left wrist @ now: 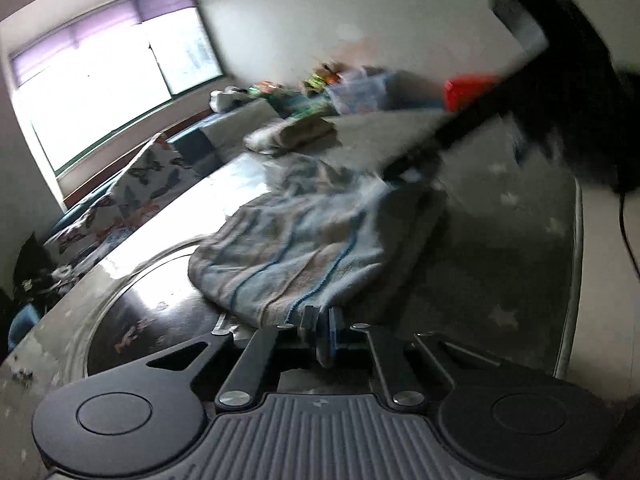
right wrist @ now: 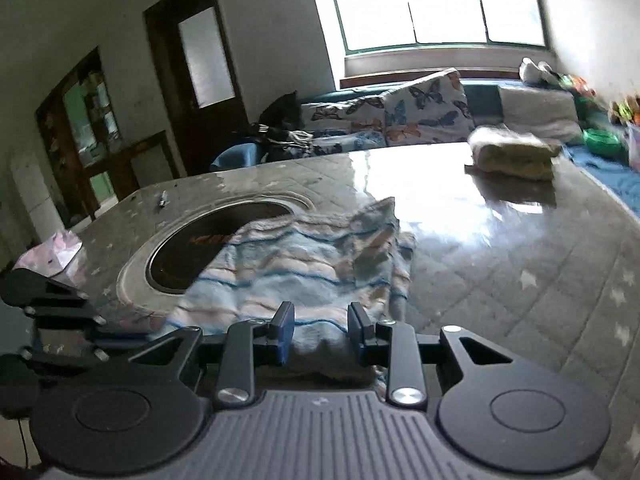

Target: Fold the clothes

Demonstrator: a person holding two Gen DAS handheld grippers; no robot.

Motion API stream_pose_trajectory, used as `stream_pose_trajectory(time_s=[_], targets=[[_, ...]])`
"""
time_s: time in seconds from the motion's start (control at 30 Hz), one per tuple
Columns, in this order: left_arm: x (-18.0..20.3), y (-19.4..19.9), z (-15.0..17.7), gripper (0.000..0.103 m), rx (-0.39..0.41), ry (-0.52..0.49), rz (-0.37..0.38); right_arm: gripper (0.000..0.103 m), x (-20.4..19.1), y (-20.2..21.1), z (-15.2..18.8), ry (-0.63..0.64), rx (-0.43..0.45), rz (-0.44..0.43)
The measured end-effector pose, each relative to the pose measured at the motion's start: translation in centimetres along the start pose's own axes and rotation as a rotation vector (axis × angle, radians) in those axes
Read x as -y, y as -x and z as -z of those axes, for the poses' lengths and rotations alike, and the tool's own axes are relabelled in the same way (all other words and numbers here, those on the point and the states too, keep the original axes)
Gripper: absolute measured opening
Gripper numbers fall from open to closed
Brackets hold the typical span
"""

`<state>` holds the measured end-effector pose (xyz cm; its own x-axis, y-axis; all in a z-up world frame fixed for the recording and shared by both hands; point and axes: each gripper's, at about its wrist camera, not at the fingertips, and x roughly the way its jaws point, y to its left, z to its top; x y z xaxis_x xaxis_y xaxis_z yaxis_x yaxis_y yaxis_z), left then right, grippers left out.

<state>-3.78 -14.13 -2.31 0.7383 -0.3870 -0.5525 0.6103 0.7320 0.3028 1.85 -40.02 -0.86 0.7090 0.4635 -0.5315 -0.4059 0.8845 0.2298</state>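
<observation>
A light blue towel-like cloth with darker blue stripes lies crumpled on the grey star-patterned table. My left gripper is shut on the cloth's near edge, with a bit of fabric pinched between its pads. In the right wrist view the same cloth bunches up under my right gripper. That gripper is open, a fold lying loose between its blue pads. The right gripper also shows as a black blur at the cloth's far corner.
A round dark inset sits in the tabletop, partly under the cloth. A folded pile of clothes rests at the table's far side. Behind it are a sofa with butterfly cushions, a bright window and clutter along the wall.
</observation>
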Motion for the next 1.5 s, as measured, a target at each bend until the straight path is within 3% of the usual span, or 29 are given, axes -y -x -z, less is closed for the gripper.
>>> stream_pose_trajectory(time_s=[0.13, 0.27, 0.47, 0.7, 0.87, 1.0, 1.1, 1.23, 1.33, 1.5], targets=[[-1.7, 0.4, 0.9, 0.005, -0.033, 0.098, -0.004, 0.029, 0.7, -0.6, 2.2, -0.061, -0.041, -0.010], [-2.7, 0.3, 1.9, 0.005, -0.074, 0.165, -0.031, 0.030, 0.3, -0.1, 2.5, -0.064, -0.026, -0.021], [-2.9, 1.1, 1.7, 0.010, -0.057, 0.185, -0.074, 0.030, -2.6, 1.5, 1.3, 0.068, 0.061, -0.029], [-3.2, 0.3, 2.4, 0.007, -0.102, 0.181, -0.062, 0.029, -2.9, -0.9, 2.7, 0.082, -0.041, -0.050], [-6.0, 1.3, 2.2, 0.009, -0.122, 0.250, -0.062, 0.030, -2.6, -0.1, 0.5, 0.087, -0.043, -0.062], [-8.1, 1.5, 0.1, 0.009, -0.065, 0.336, -0.027, 0.030, -2.1, -1.1, -2.1, 0.086, -0.036, -0.071], [-8.6, -0.5, -1.5, 0.009, -0.038, 0.357, 0.027, 0.030, -3.0, -3.3, -3.3, 0.122, -0.056, -0.085], [-8.5, -3.6, -1.8, 0.009, -0.077, 0.333, 0.049, 0.030, -4.3, -6.3, -4.3, 0.183, -0.104, -0.128], [-8.8, -5.4, -1.2, 0.010, -0.126, 0.327, 0.052, 0.030, -4.5, -8.6, -4.4, 0.224, -0.152, -0.114], [-9.8, -5.9, -0.4, 0.010, -0.164, 0.328, 0.056, 0.029, -2.5, -10.6, -5.3, 0.183, -0.171, -0.083]])
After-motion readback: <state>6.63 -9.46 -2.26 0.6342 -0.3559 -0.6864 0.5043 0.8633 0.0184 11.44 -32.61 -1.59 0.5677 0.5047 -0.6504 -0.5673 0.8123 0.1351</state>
